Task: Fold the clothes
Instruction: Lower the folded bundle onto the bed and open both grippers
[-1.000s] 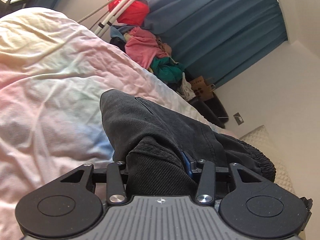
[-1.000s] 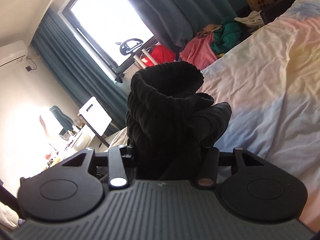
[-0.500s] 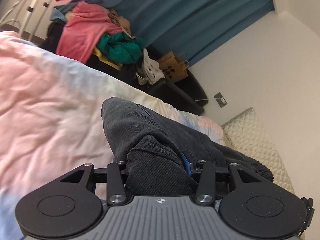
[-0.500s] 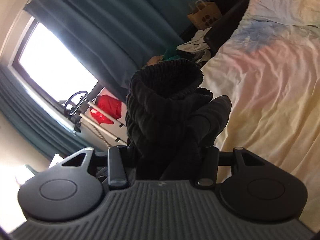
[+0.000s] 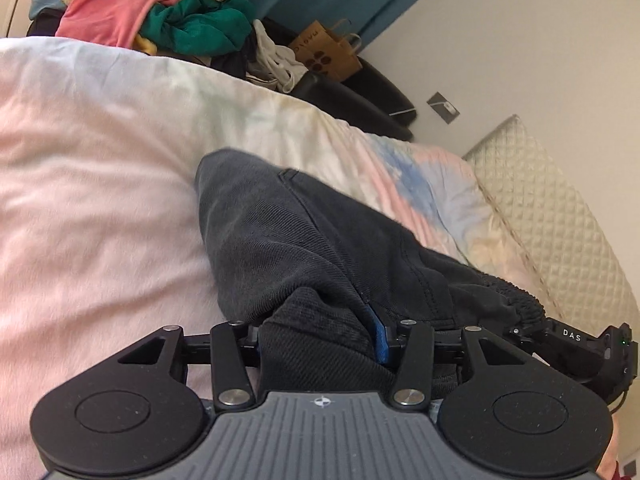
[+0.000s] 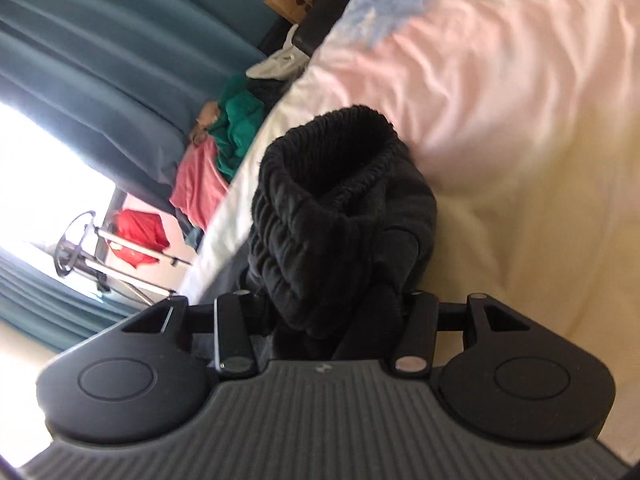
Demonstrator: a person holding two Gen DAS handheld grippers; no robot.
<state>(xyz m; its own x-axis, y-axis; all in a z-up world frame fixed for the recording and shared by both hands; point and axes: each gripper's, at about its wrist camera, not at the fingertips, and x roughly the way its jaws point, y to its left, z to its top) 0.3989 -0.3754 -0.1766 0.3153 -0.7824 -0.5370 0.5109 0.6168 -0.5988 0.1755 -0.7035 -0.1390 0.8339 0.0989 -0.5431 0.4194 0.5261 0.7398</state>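
Both grippers carry one dark garment, the trousers (image 5: 304, 248), over the bed (image 5: 100, 200). The left gripper (image 5: 320, 344) has a thick bunch of the cloth between its jaws, which are opening at this moment while the fabric still fills the gap. The right gripper (image 6: 332, 320) is clamped at middling width on the ribbed elastic waistband (image 6: 320, 184), which stands up in a ring just ahead of it.

By my reading the fold is barely begun: the trousers hang bunched above the bed, not spread flat, with no crease laid. They must first be set down and smoothed, then folded.

On the bed itself nothing blocks the drop; its pastel cover is rumpled but bare near the trousers. At the bed's head end lies a quilted mattress edge (image 5: 560, 208). Beyond the bed's far side sits a heap of pink and green clothes (image 5: 160, 16), likely more to fold, then a paper bag (image 5: 328, 52) and teal curtains (image 6: 100, 40).
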